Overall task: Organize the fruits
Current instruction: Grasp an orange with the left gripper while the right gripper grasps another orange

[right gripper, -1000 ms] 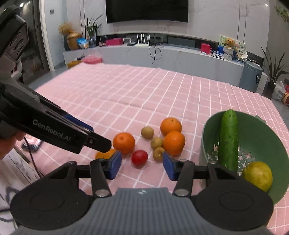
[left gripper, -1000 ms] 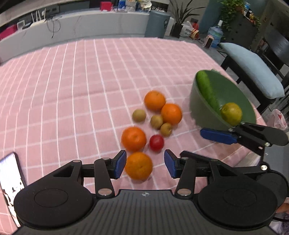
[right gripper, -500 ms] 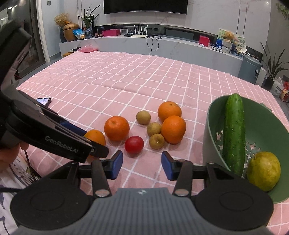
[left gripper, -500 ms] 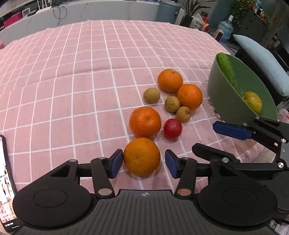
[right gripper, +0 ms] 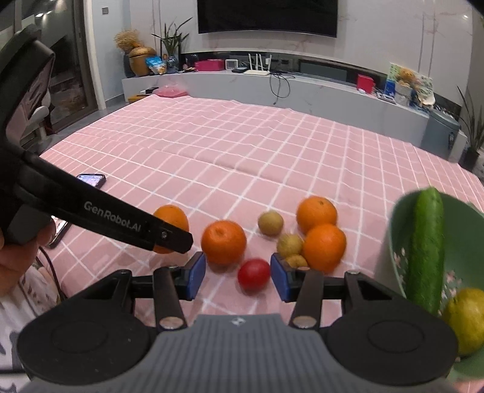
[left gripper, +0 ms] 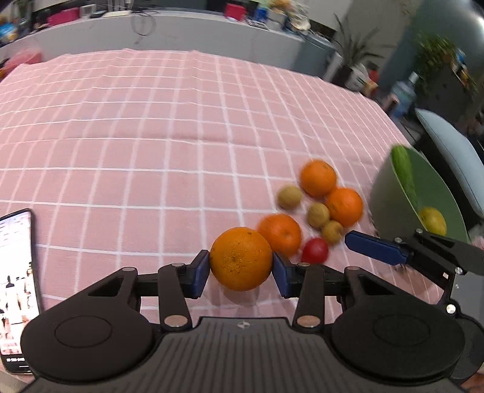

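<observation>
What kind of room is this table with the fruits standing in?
Most likely a home living room. A large flat television hangs on the wall above a long low cabinet, potted plants stand beside it, and the table has a pink checked cloth.

Orange oranges (left gripper: 317,178), red tomato (right gripper: 253,273), green bowl (left gripper: 390,205), pink white-checked tablecloth (left gripper: 151,136), blue-padded tongs (left gripper: 241,273).

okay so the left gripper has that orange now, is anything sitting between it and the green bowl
Yes. The left gripper holds the orange, and the other oranges, the small brown fruits and the red fruit lie between it and the green bowl. The right gripper also reaches across there.
</observation>
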{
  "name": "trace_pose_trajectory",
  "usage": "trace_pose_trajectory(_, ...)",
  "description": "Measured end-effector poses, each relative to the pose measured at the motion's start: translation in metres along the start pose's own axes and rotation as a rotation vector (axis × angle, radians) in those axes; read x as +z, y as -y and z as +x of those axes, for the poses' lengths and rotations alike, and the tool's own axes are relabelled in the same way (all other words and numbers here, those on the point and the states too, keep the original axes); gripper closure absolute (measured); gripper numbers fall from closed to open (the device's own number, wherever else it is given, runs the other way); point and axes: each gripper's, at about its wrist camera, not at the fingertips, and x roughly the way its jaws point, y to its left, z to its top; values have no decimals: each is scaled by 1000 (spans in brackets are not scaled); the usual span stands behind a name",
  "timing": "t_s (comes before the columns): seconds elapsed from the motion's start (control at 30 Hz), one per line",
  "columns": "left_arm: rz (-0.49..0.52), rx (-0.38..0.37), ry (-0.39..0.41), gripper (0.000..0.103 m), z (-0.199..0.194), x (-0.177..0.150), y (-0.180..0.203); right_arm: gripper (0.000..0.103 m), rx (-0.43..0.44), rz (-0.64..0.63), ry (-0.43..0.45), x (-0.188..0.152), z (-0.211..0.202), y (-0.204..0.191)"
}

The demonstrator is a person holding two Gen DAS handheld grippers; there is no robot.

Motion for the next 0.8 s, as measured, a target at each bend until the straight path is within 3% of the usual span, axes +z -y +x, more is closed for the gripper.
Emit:
trace_pose_trajectory(0.23, -60, 22, 40, 53, -2, 7, -12, 58, -2, -72, -8, 17, 29, -17)
trace_pose_trajectory(0.4, -66, 26, 32, 53, 0, 8, -19, 58, -9, -51, -37, 20, 45, -13)
trace_pose_trajectory(0.8, -50, 48, 51, 53, 4, 9, -12, 64, -5, -69, -33, 17, 47, -21)
